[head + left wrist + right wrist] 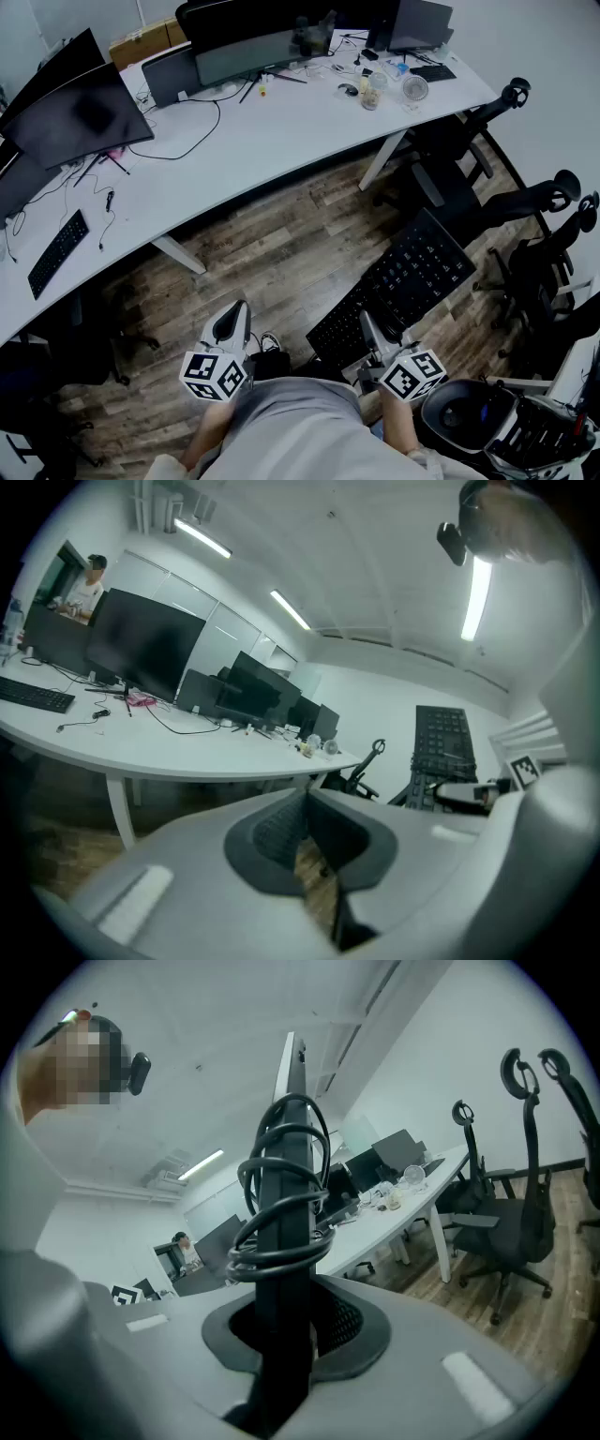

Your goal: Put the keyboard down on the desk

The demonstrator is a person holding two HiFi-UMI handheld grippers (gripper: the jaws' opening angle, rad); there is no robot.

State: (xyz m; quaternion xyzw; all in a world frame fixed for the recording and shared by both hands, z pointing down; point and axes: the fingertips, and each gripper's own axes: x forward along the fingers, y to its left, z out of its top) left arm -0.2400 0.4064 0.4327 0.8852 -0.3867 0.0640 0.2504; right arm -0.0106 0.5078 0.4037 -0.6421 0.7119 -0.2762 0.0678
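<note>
1. Pinching the keyboard [281,1185] is the right gripper [286,1321]. Its jaws are clamped nearly together on the board's thin edge, which stands edge-on between the pads.
2. Same view: a black cable [281,1256] is coiled in loops around the keyboard, just above the jaws.
3. From the head view, the keyboard [412,277] isn't on the desk [281,131] at all. It's held in the air over the wood floor, on the near side of the desk and well apart from it, sticking out from the right gripper [370,330].
4. The left gripper [307,808] has its jaws pressed together at the tips with nothing between them. In the head view it [232,326] also hangs over the floor on the near side of the desk.
5. Containers: a couple of clear cups [370,97] sit at the desk's far right end, but they're too small to tell what's in them. A cardboard box [141,42] sits beyond the desk's far edge.
6. A second keyboard [58,251] lies flat at the desk's left end, near a dark monitor [80,117].
7. Writing: the key legends are too small to read.
</note>
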